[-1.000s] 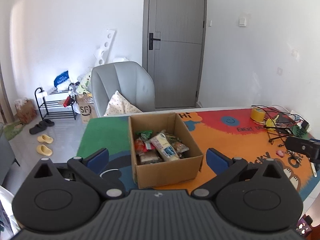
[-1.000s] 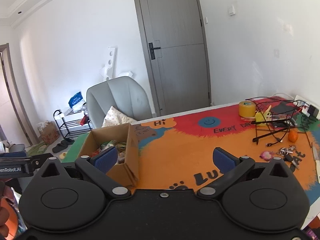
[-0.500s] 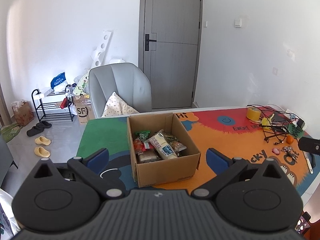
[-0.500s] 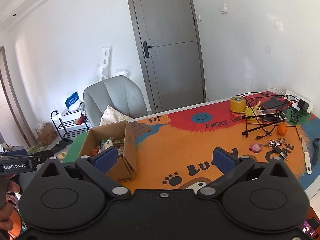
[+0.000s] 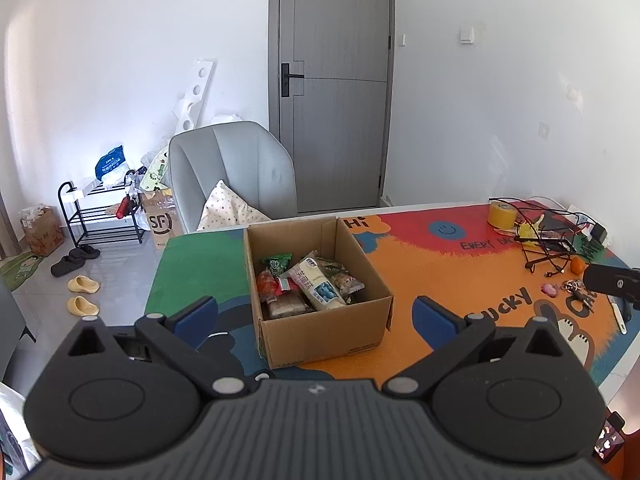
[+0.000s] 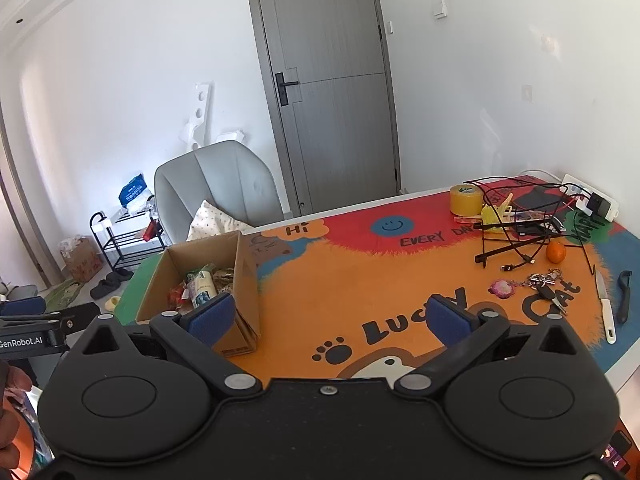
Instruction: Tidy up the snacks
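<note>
Partly hidden, perhaps biscuits: snacks (image 5: 308,288).

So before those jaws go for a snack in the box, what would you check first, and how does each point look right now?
1. Left gripper jaws open: ok.
2. Right gripper jaws open: ok.
3. Both empty: ok.
4. Cardboard box upright, top open: ok.
5. Snacks reachable: ok, the white packet lies on top.
6. Left gripper lined up with the box: ok; exact height above it: cannot tell.
</note>
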Action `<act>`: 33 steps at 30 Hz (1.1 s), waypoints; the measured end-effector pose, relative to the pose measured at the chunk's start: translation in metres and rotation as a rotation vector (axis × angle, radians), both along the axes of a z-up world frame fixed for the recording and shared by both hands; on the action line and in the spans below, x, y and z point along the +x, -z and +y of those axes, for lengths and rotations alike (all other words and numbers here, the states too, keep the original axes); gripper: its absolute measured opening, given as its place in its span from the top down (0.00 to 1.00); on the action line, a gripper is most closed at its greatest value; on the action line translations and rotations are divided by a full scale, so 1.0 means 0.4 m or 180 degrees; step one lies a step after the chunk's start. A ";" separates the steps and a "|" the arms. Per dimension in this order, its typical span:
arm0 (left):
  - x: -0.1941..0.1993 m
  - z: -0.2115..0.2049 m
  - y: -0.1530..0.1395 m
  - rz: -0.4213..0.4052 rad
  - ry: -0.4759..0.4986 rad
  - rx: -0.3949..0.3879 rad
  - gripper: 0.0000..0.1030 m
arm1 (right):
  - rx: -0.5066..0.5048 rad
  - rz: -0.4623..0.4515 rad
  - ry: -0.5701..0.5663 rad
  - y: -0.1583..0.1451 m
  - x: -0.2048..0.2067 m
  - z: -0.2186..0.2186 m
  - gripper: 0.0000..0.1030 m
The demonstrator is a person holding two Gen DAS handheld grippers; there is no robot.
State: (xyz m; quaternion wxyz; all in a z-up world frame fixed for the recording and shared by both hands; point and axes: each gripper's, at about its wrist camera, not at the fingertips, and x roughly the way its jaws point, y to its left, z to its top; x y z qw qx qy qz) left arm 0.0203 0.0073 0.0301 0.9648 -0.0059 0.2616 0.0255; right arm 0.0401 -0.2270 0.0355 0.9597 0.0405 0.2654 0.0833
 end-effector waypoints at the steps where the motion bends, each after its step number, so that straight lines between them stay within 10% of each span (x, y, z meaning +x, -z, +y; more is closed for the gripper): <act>1: 0.000 -0.001 0.001 0.0003 0.0002 -0.0005 0.00 | -0.0001 -0.0001 0.0004 0.000 -0.001 0.000 0.00; 33: 0.002 0.006 0.000 0.0002 -0.0004 -0.0044 0.00 | -0.0076 -0.0009 -0.0014 0.002 0.005 0.001 0.00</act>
